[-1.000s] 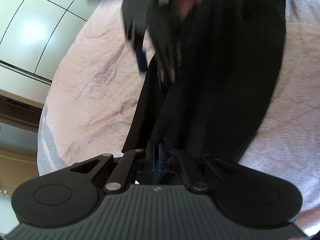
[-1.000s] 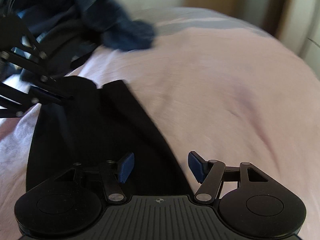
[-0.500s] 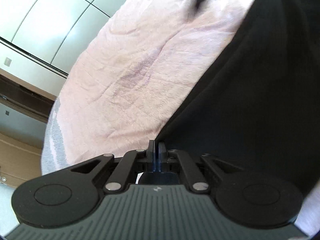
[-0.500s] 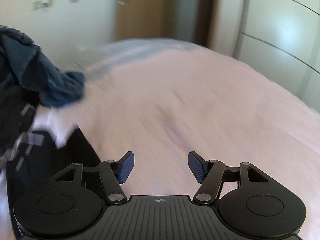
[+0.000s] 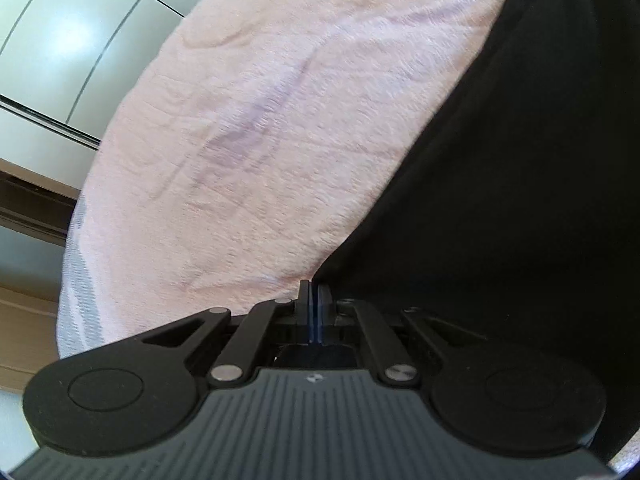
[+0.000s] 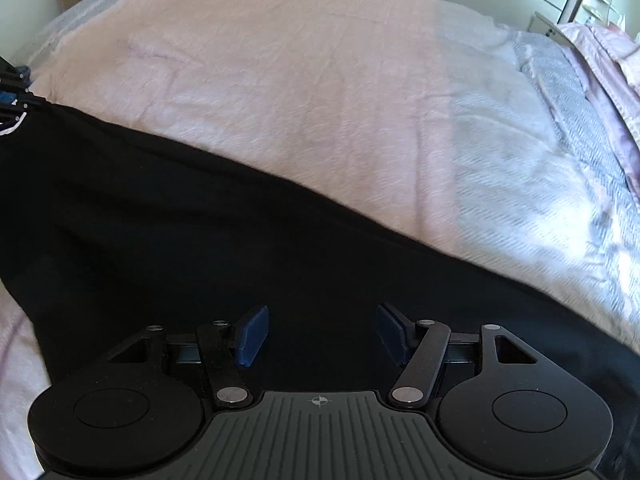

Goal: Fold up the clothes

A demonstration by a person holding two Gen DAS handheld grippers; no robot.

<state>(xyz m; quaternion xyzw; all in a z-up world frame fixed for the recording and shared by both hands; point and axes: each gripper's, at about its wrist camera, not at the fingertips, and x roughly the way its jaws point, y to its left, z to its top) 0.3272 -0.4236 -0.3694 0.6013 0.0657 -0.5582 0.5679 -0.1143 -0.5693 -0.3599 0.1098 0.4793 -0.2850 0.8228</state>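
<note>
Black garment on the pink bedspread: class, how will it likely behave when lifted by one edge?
The black garment probably hangs limp, since it drapes flat over the pink bedspread. It seems light: the left gripper pinches its edge alone. The right gripper stands open.

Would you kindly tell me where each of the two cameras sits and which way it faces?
Left wrist: on the left hand-held gripper, looking along its shut fingers, pinched at the black garment edge, over the pink bedspread toward cupboard doors.
Right wrist: on the right hand-held gripper, fingers open above the black garment, facing across the bed; the left hand-held gripper shows at the left edge.
Shared: garment and bedspread.
</note>
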